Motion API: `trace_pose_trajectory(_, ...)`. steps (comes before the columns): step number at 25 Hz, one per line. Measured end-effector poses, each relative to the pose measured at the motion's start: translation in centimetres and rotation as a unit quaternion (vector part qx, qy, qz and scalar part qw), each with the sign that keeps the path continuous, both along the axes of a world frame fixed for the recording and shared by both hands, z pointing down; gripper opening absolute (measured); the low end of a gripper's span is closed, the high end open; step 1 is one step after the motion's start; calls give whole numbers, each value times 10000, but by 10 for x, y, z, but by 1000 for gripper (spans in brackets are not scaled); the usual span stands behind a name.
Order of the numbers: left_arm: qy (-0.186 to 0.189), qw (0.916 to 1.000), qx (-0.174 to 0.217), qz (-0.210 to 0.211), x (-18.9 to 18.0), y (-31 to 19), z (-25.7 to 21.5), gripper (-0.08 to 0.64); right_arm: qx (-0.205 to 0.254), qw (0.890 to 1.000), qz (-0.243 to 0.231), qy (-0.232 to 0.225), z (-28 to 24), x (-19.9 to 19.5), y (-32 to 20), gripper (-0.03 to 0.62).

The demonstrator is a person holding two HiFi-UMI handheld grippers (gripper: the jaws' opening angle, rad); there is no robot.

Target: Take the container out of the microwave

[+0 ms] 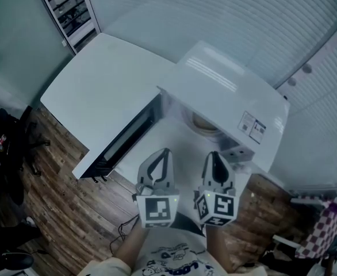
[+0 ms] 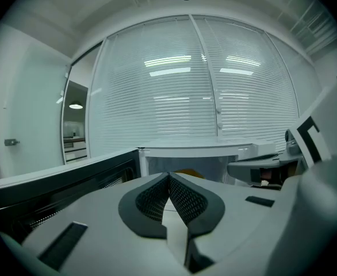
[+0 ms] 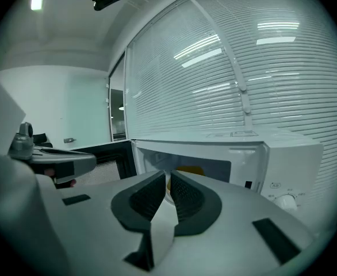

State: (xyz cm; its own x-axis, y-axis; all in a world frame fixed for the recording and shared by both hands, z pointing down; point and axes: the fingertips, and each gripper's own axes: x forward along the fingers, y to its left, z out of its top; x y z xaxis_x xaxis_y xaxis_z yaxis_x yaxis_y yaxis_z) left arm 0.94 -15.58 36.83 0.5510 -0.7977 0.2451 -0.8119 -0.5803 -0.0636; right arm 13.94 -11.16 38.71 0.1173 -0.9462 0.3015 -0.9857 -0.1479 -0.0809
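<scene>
A white microwave stands on a white table with its door swung open to the left. A round beige container sits inside the cavity, partly hidden under the top edge. Both grippers hover side by side in front of the opening, apart from the container. My left gripper is shut and empty, and so is my right gripper. In the left gripper view the jaw tips of the left gripper meet, with the container just beyond. In the right gripper view the right gripper points at the container.
The white table stretches left of the microwave. Window blinds run behind it. A wooden floor with a cable lies below the table edge. A checkered cloth is at the lower right. The microwave's dial is right of the opening.
</scene>
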Motion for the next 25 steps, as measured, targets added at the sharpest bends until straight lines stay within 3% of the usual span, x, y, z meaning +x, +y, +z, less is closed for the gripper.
trace_pose_trajectory(11,-105,9976,-507,454,12,-43,41,43,-516,9972,532,-124,38,15,-35,35)
trace_pose_trajectory(25,-226,9913,-892,939,36,-71,76,43,-707,9889,1211,-494,67,37,-59,36)
